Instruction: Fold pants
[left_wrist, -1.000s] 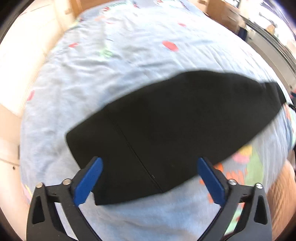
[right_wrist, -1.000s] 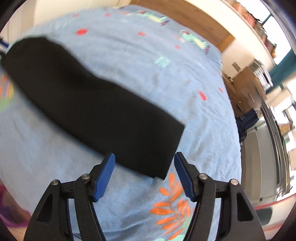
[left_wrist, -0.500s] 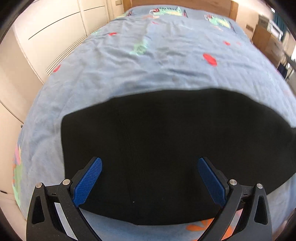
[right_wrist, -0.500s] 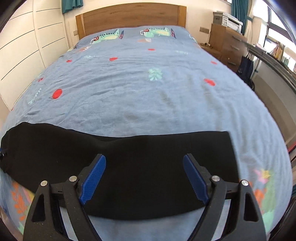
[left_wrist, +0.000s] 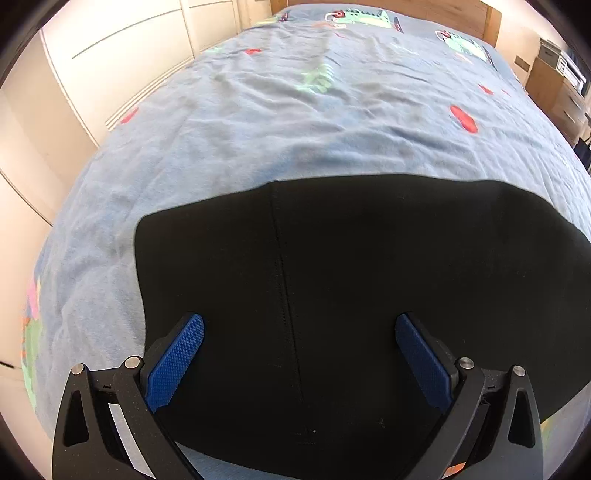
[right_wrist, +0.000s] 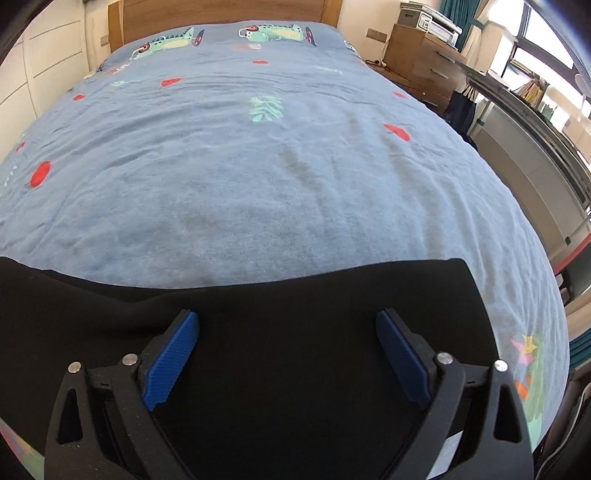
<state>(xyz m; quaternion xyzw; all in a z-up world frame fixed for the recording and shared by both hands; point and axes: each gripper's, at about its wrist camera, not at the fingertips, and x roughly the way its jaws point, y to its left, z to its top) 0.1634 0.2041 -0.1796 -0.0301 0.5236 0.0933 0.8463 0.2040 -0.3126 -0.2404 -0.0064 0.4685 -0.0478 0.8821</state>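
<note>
Black pants lie flat across the near end of a blue patterned bed. In the left wrist view their left end with a vertical seam fills the lower frame. My left gripper is open and empty, its blue pads spread above the cloth near the seam. In the right wrist view the pants show their right end, whose edge sits near the bed's right side. My right gripper is open and empty over that end.
The bed stretches away to a wooden headboard. White wardrobe doors stand on the left. A wooden dresser with a printer and a long desk stand on the right.
Both grippers have swung from an angled look to facing the headboard and have come closer over the pants. The pants lie still. Both jaws stay open.
</note>
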